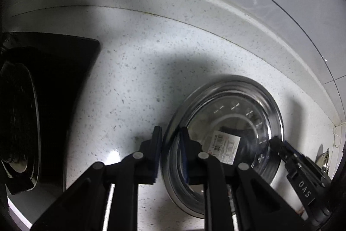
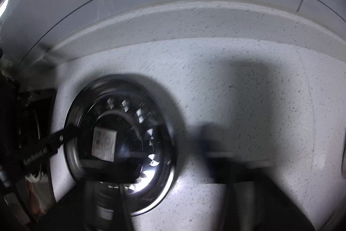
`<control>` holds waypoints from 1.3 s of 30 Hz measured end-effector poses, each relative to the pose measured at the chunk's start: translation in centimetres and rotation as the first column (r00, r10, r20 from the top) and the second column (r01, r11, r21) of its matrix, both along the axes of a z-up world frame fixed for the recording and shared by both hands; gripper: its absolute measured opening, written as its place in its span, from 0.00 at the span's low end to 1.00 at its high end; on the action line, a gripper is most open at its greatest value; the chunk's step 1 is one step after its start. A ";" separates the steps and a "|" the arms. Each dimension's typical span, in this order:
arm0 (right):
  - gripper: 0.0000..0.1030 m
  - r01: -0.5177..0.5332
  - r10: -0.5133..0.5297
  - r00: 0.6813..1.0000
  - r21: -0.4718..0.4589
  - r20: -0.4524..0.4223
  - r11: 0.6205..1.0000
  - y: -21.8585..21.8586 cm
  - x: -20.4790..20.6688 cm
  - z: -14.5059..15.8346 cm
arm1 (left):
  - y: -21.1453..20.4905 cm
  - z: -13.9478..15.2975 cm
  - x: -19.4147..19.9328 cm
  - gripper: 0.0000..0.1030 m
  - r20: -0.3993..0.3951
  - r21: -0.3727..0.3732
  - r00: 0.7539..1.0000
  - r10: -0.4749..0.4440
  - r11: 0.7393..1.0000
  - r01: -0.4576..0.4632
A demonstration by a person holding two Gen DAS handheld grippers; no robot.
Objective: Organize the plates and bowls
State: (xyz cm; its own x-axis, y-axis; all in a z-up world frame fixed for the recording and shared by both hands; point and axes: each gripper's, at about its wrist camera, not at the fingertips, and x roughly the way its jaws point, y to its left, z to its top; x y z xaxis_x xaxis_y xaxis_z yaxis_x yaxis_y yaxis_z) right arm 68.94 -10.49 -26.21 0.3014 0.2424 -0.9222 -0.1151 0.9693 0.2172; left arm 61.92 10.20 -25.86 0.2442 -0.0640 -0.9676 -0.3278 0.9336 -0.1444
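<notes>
bowl, steel, on speckled counter near backsplash. left gripper pinches its near rim; right gripper closed at far rim, grip blurred, unclear. dark rack well left; bowl not yet stowed.

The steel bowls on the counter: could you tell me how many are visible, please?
1: a steel bowl with a sticker inside, on the speckled counter near the backsplash. A shiny object at the left view's right edge is unidentifiable.
</notes>
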 end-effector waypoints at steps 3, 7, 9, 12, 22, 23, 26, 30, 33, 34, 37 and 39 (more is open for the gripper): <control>0.09 -0.035 0.035 0.999 -0.045 0.010 0.998 0.6 -1.0 -0.2 | -0.5 -0.1 -0.7 0.14 -0.001 0.035 0.999 -0.038 0.999 0.038; 0.09 -0.020 0.021 1.000 -0.036 0.005 0.999 0.2 -2.6 -0.2 | -1.0 0.5 -3.0 0.14 0.006 0.035 0.999 -0.049 0.998 0.049; 0.09 -0.021 0.022 1.000 -0.035 0.008 0.999 0.1 -3.5 0.0 | -1.3 1.1 -3.9 0.14 0.014 0.051 0.998 -0.061 0.997 0.060; 0.10 -0.019 0.019 1.000 -0.030 0.012 0.999 0.1 -4.8 0.8 | -1.7 2.3 -5.6 0.14 0.031 0.063 0.997 -0.070 0.996 0.068; 0.10 -0.016 0.016 0.999 -0.008 0.042 1.000 -0.2 -10.5 3.5 | -2.7 5.1 -5.6 0.14 0.049 0.081 0.994 -0.101 0.992 0.097; 0.10 -0.018 0.018 0.999 -0.005 0.044 1.000 -0.4 -11.0 3.7 | -3.4 5.5 -6.0 0.14 0.048 0.085 0.993 -0.108 0.991 0.103; 0.10 -0.021 0.021 0.999 0.006 0.048 1.000 -0.6 -12.8 4.3 | -3.2 5.7 -7.5 0.14 0.046 0.086 0.992 -0.120 0.989 0.116; 0.10 -0.041 0.041 0.998 0.010 0.052 0.999 -0.4 -15.2 4.9 | -2.8 6.6 -10.8 0.14 0.040 0.086 0.993 -0.115 0.990 0.112; 0.10 -0.058 0.058 0.997 0.010 0.049 0.998 -0.1 -16.6 5.0 | -2.5 6.4 -13.0 0.14 0.026 0.089 0.994 -0.107 0.991 0.104; 0.10 -0.064 0.064 0.997 0.015 0.046 0.998 0.1 -17.1 4.9 | -2.4 6.4 -13.6 0.14 0.021 0.086 0.994 -0.103 0.991 0.101; 0.10 -0.079 0.077 0.996 0.033 0.036 0.996 0.3 -18.5 4.8 | -2.0 6.0 -15.5 0.14 0.013 0.083 0.995 -0.098 0.992 0.097; 0.10 -0.088 0.087 0.996 0.042 0.027 0.995 0.6 -19.3 4.6 | -1.9 5.8 -16.3 0.14 0.010 0.095 0.995 -0.102 0.990 0.101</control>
